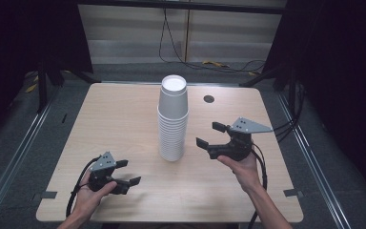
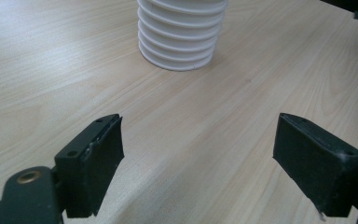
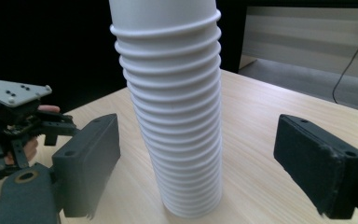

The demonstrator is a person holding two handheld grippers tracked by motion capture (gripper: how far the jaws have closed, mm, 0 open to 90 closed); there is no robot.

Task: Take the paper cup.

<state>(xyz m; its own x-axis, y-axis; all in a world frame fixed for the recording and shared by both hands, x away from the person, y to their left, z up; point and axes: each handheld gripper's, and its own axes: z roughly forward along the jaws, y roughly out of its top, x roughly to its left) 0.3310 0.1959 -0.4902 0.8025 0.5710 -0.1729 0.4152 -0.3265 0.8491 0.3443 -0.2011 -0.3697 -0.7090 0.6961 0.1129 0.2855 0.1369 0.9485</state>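
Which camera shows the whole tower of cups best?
The high view: the stack of cups stands whole, top to base, between both grippers. The right gripper view cuts off its top; the left gripper view catches just its bottom rims.

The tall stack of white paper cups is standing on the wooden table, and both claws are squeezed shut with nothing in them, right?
Not quite. The tall stack of white paper cups does stand on the light wooden table, and both claws hold nothing, but they are open, not shut. The left gripper view shows the left claw spread wide over bare wood, and the right gripper view shows the right claw open with the stack between its jaws, untouched.
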